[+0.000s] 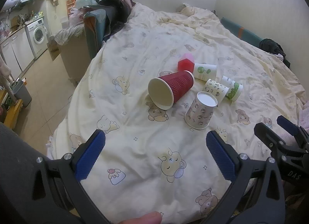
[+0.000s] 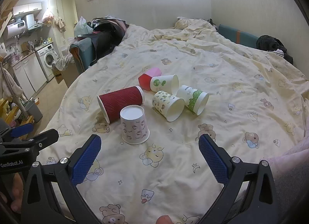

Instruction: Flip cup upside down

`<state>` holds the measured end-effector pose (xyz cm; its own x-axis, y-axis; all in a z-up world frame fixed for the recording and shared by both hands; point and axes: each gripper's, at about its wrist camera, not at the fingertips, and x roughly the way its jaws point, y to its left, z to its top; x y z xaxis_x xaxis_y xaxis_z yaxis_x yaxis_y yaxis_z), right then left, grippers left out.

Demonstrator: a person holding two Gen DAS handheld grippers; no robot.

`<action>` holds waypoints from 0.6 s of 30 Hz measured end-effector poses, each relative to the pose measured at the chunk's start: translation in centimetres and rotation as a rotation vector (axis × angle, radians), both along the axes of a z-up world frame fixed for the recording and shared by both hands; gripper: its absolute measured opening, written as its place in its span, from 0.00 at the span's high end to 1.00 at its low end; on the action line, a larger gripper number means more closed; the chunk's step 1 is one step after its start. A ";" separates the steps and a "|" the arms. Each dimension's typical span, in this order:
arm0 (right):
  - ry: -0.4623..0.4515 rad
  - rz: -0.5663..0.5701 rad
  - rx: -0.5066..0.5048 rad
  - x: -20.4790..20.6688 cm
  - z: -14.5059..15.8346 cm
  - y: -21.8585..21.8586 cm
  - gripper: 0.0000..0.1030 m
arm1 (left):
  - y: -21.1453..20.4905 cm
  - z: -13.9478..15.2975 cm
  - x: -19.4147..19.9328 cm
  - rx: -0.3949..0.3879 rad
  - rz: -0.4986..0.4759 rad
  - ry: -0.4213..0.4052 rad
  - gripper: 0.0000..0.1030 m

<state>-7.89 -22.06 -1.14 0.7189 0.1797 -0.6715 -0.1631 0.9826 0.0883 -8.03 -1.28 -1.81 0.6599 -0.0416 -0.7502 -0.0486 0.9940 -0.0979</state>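
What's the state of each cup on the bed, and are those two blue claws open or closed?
Animal-print cup: upside down, standing on its rim.
Red ribbed cup: on its side.
Bear-print cup: on its side.
Green-bush cup: on its side.
Green-tree cup: on its side.
Pink cup: on its side.
Left gripper: open, empty.
Right gripper: open, empty.

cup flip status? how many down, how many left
Done: one bear-print cup stands rim-down on the bed. In hand: nothing; left gripper and right gripper are open and empty. Left: red ribbed cup and four others still lie on their sides.
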 end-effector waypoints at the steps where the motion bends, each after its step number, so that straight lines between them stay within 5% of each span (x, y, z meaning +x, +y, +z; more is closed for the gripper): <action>1: 0.001 0.000 -0.001 0.0 0.0 0.0 0.00 | 0.0 0.0 0.0 -0.001 0.000 0.000 0.00; 18: -0.002 0.001 -0.003 0.0 0.1 0.0 0.00 | 0.1 0.1 0.0 -0.002 0.004 -0.003 0.00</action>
